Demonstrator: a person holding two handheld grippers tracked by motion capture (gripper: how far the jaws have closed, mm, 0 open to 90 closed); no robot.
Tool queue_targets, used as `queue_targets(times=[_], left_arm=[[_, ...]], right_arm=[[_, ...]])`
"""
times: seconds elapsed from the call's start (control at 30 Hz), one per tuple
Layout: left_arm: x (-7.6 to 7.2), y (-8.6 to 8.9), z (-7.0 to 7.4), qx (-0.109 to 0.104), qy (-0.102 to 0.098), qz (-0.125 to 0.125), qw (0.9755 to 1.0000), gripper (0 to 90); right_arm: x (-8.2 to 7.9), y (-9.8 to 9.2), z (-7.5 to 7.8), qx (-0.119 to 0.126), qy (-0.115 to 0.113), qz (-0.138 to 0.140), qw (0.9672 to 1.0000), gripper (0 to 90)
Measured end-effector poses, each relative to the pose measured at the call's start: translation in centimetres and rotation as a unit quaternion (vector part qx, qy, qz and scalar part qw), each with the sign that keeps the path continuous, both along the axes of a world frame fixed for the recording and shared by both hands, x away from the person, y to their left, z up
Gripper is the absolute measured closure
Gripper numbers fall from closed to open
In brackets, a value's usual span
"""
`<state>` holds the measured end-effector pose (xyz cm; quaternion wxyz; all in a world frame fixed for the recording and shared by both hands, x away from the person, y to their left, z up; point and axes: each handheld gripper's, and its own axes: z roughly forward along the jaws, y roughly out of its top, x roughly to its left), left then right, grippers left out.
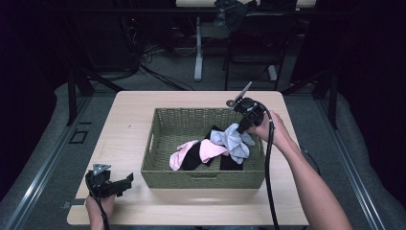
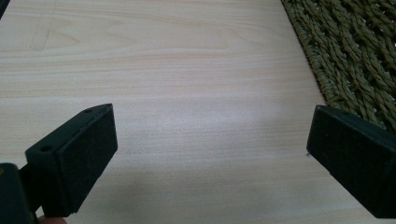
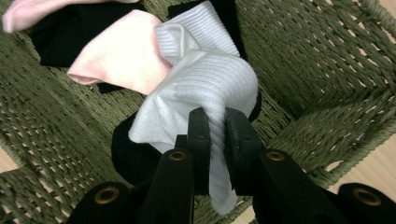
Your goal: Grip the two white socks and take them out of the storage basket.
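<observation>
A green woven basket [image 1: 163,168] sits mid-table and holds pink socks [image 1: 210,148], black socks [image 1: 192,159] and a white ribbed sock [image 1: 234,139]. My right gripper [image 1: 242,125] reaches over the basket's right side and is shut on the white sock [image 3: 205,88], which hangs bunched from the jaws just above the pile. A pink sock [image 3: 121,56] and black socks [image 3: 56,37] lie under it on the basket floor [image 3: 60,126]. My left gripper [image 1: 125,183] rests on the table's front left corner, open, nothing between its pads [image 2: 79,154].
The basket's wall [image 2: 345,56] stands just right of my left gripper's jaws. Bare light wood tabletop [image 1: 124,124] runs left of the basket and along the front edge. A chair and desk legs [image 1: 198,62] stand on the floor beyond the table.
</observation>
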<state>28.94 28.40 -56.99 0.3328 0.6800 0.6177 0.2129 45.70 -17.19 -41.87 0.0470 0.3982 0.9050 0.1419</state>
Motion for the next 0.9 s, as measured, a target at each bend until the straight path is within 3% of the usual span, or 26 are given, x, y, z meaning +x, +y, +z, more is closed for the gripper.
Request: queue_targets(times=[0.53,0.87,0.9], left_arm=[[0.0,0.0,-0.1,-0.002,-0.003,0.004,1.0000,1.6],[0.0,0.1,-0.1,-0.002,-0.005,0.004,1.0000,1.7],[0.0,0.1,-0.1,-0.002,-0.005,0.004,1.0000,1.7]], right_arm=[[-0.1,0.0,2.6,0.003,0.004,0.010,0.9999,81.7],[-0.3,0.0,4.7,0.008,-0.011,0.013,0.9998,81.7],[-0.3,-0.1,5.1,0.017,-0.014,0.012,0.9997,81.7]])
